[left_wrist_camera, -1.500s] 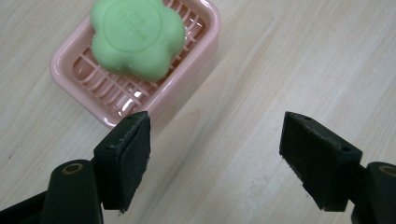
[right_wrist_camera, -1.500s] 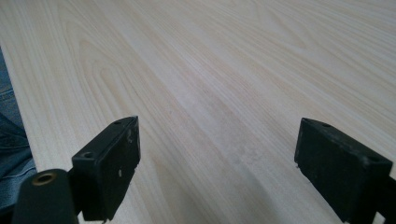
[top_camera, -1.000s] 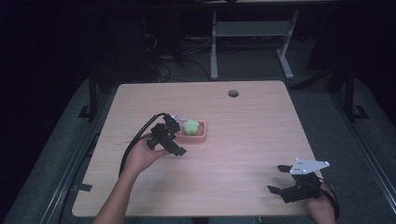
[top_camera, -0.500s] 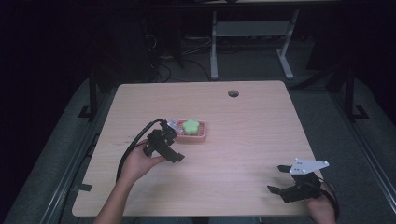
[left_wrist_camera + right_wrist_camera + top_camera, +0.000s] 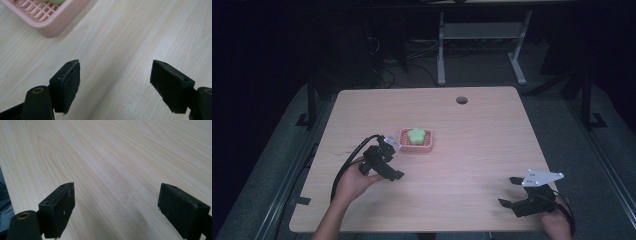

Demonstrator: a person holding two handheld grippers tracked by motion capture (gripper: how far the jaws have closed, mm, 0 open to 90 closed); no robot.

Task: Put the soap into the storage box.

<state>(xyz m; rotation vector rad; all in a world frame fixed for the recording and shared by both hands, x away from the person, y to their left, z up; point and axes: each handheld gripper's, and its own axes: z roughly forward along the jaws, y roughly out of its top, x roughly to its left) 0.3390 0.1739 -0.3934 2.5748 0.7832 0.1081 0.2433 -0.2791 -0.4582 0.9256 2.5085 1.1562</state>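
So from where I'm sitting the job looks about wrapped up; the green star-shaped toy (image 5: 416,134) is lying inside the pink basket (image 5: 428,146), which sits a touch left of the table's middle, and nothing else is loose on the table (image 5: 492,150) that would need moving; my guess is the drop-off is done and all that's left is parking the hands. The left gripper (image 5: 393,165) is just off the basket at its 7 o'clock, jaws wide apart and holding nothing; in the left gripper view there's bare wood between the pads (image 5: 71,85) and the basket's corner (image 5: 53,23) sits up at 11 o'clock, apart from the jaws. The right gripper (image 5: 511,192) is way down at the table's 5 o'clock corner, well apart from the basket; jaws wide too, nothing between them but wood grain in the right gripper view (image 5: 115,207). Head count: one basket, one green toy, two grippers, one table; plus one cable hole (image 5: 461,100) in the tabletop up around 1 o'clock from the basket. Can't tell whether the toy is sitting flat or tilted, it's too small in the high view.
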